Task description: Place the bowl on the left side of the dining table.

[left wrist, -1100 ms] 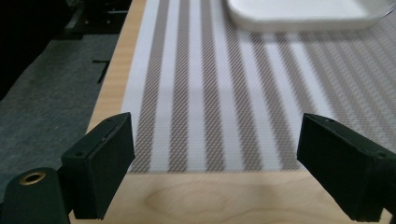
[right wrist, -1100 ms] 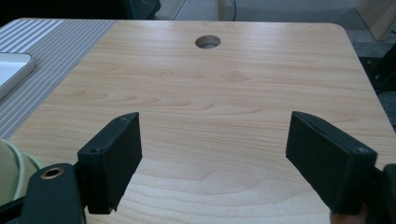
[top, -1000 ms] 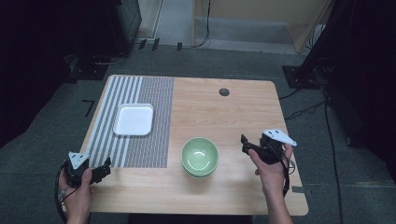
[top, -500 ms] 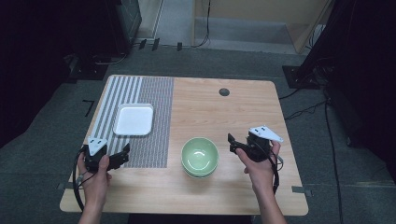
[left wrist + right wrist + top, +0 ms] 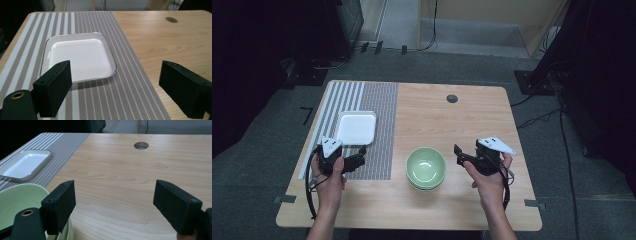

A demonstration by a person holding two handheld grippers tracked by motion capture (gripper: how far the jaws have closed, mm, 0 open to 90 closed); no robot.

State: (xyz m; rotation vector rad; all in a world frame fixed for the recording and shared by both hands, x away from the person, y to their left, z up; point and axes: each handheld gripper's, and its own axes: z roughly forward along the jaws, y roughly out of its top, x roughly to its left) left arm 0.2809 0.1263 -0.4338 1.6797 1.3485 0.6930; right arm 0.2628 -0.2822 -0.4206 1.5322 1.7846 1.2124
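A stack of pale green bowls stands near the table's front middle. A white square plate lies on the striped placemat at the left. My left gripper hovers over the mat's front edge, just in front of the plate, jaws open and empty; in its own view the plate lies ahead between the jaws. My right gripper sits just right of the bowls, pointing left, open and empty. Its own view has the bowl's rim by its left jaw.
A round cable hole is in the wooden table at the back middle. Bare wood lies between the mat and the right edge. Dark floor, cables and stands surround the table.
The left hand has come forward and to the right from the table's front-left corner onto the mat's edge, rising a little. The right hand has shifted slightly left toward the bowls.
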